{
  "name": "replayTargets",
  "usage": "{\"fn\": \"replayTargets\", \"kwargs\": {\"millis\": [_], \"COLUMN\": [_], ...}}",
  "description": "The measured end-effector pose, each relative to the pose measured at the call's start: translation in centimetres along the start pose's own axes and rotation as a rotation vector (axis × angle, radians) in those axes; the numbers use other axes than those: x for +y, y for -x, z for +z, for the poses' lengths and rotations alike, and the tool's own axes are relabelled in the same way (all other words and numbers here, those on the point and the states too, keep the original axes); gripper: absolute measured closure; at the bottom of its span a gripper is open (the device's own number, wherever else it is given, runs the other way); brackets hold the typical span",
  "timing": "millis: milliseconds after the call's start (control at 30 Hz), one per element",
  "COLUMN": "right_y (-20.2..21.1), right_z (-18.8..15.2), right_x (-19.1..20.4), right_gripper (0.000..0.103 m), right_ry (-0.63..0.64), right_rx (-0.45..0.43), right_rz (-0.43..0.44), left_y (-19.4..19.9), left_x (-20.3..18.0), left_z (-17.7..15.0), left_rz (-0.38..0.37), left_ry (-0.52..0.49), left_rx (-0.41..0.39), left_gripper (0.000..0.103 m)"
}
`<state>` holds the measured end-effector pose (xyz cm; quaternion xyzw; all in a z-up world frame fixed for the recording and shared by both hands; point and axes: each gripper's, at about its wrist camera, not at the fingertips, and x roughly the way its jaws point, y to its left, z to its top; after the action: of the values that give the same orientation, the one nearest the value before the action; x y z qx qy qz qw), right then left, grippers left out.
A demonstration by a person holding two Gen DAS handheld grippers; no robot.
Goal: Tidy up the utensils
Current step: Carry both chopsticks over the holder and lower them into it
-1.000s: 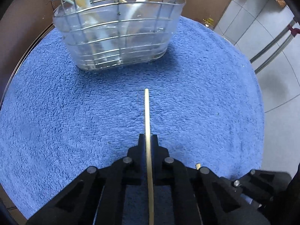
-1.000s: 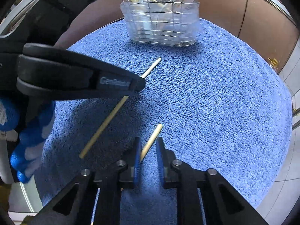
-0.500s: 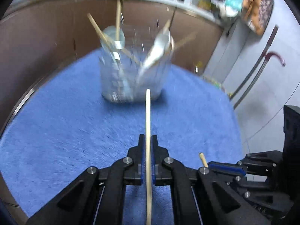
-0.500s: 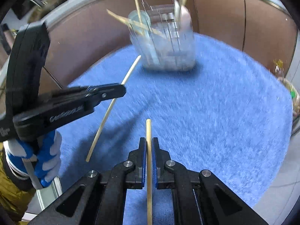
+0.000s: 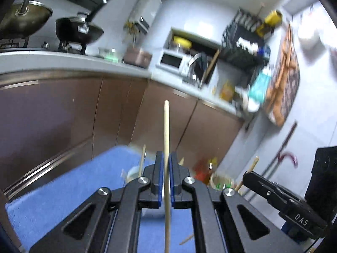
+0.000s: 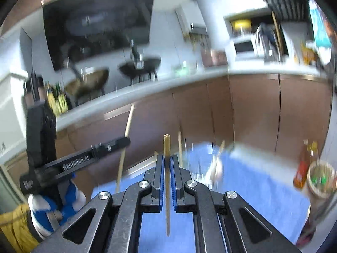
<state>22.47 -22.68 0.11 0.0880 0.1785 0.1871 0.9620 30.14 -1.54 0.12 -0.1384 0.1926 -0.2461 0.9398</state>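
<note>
Both hand-held grippers are clamped tight, each on 1 wooden chopstick. We see the left hand-held gripper [image 5: 166,158] pinching its chopstick [image 5: 166,130] between blue pads, the stick running straight ahead along the fingers and reaching well past their tips. It points roughly level toward the brown cabinet doors [image 5: 63,113], with the blue towel [image 5: 63,189] low in front of it. Just beyond its fingertips we make out blurred utensil handles [image 5: 143,158] sticking up from the utensil holder, which is mostly hidden behind the fingers.

From the right wrist view, the right hand-held gripper [image 6: 166,160] squeezes a second chopstick [image 6: 167,145] the same way, only a short length showing past its tips. To its left, the other hand-held gripper appears side-on, held by a hand in a blue-and-white glove [image 6: 52,206] with a yellow sleeve [image 6: 12,227]. Ahead and slightly right of the right hand-held gripper, the wire utensil holder [image 6: 210,168] stands on the towel, badly blurred.
</note>
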Motion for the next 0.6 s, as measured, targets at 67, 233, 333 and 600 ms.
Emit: {"fn": "replayTargets", "kwargs": {"millis": [67, 233, 333, 600], "right_y": [-0.8, -3.5, -5.6, -9.0], "right_z": [2.0, 4.1, 3.9, 1.7], "right_x": [-0.5, -2.1, -3.5, -5.7], "right_gripper": [0.097, 0.097, 0.097, 0.097], "right_ry": [0.015, 0.052, 0.044, 0.037], "right_rx": [-0.057, -0.140, -0.140, -0.130], "right_rz": [-0.010, -0.052, -0.068, -0.100], "left_y": [-1.3, -5.6, -8.3, -14.0], "left_x": [-0.3, -1.1, -1.0, -0.1], "left_z": [1.3, 3.2, 2.8, -0.7], "left_rz": [0.009, 0.042, 0.076, 0.202], "left_ry": [0.001, -0.001, 0.000, -0.029], "left_rx": [-0.051, -0.144, -0.167, -0.214], "left_gripper": [0.099, 0.099, 0.099, 0.099]}}
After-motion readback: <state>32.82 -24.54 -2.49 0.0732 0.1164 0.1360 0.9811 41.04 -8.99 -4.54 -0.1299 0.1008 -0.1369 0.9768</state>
